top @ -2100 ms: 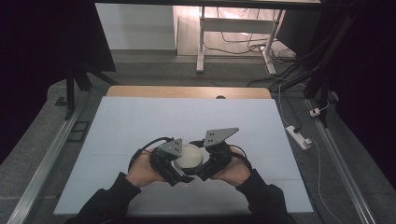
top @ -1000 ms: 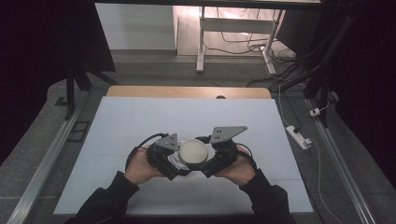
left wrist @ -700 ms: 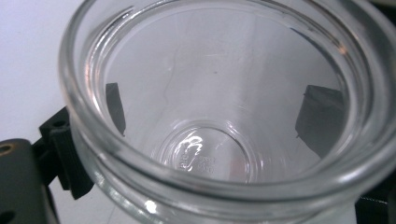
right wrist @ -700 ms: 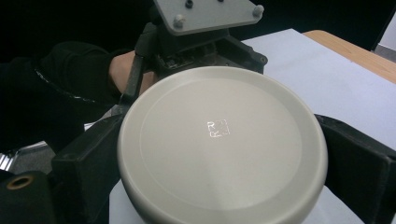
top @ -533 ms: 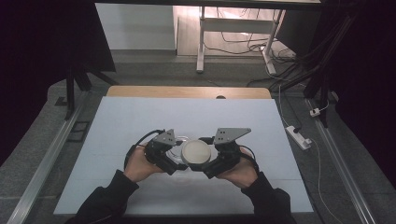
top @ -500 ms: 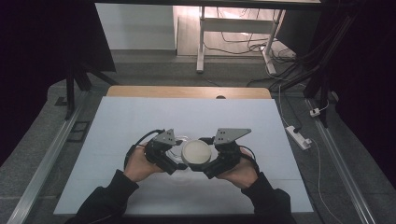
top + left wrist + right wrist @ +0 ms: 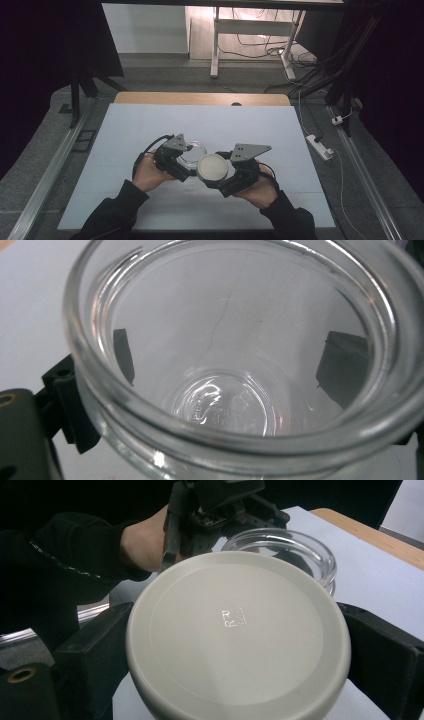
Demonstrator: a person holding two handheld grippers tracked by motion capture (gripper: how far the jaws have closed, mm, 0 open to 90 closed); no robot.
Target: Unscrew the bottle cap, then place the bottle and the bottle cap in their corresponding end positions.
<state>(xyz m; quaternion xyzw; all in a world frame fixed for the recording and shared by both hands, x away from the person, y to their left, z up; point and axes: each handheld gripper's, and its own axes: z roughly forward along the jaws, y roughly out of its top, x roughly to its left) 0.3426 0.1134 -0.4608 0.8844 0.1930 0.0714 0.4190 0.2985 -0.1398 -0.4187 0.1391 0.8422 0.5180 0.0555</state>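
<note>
A clear glass jar (image 7: 192, 151) with no lid stands on the white table sheet (image 7: 150, 125), held by my left gripper (image 7: 185, 162). In the left gripper view its open mouth (image 7: 235, 340) is close up, with my black jaws showing through the glass on both sides. My right gripper (image 7: 216, 175) is shut on a round cream lid (image 7: 212, 167) lifted just to the right of the jar. In the right gripper view the lid (image 7: 235, 630) lies flat between the black jaws, with the glass jar (image 7: 285, 550) and the other hand beyond it.
A wooden table edge (image 7: 200, 98) runs along the far side of the sheet. A white power strip (image 7: 320, 146) lies on the floor at the right. Metal rails flank the table, and a white frame with cables stands farther back.
The lid has come off the jar: the right gripper drew it to the right and nearer, while the left gripper kept hold of the jar, whose mouth now shows open.
</note>
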